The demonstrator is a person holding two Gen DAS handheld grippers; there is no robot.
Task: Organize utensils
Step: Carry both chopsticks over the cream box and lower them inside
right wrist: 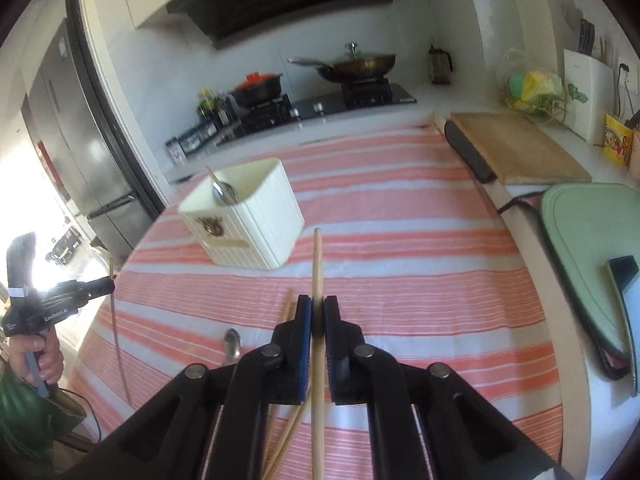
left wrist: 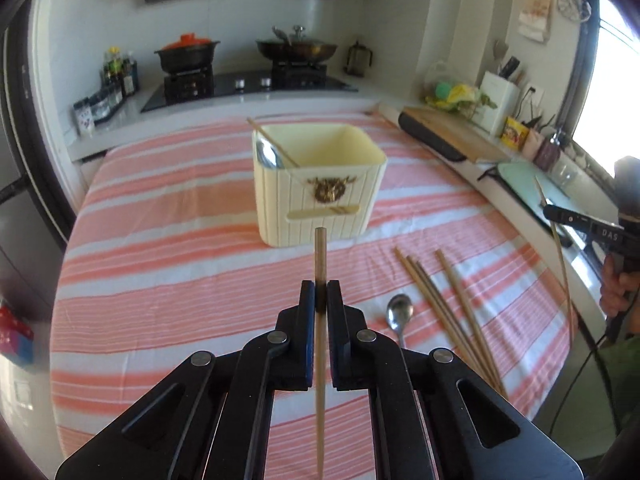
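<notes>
A cream utensil holder (left wrist: pixel 320 182) stands on the striped cloth and holds a spoon (left wrist: pixel 269 154) and one chopstick (left wrist: pixel 272 142); it also shows in the right wrist view (right wrist: pixel 244 220). My left gripper (left wrist: pixel 321 292) is shut on a wooden chopstick (left wrist: pixel 320 256), held above the cloth in front of the holder. My right gripper (right wrist: pixel 318 308) is shut on another chopstick (right wrist: pixel 318 264), to the right of the holder. Several loose chopsticks (left wrist: pixel 444 308) and a spoon (left wrist: pixel 398 316) lie on the cloth between the grippers.
The striped cloth (left wrist: pixel 180 260) covers the counter. A wooden cutting board (right wrist: pixel 516 148) and a green board (right wrist: pixel 584 240) with a phone (right wrist: pixel 626 276) lie along the right edge. A stove with a pot (left wrist: pixel 186 54) and a wok (left wrist: pixel 296 50) stands behind.
</notes>
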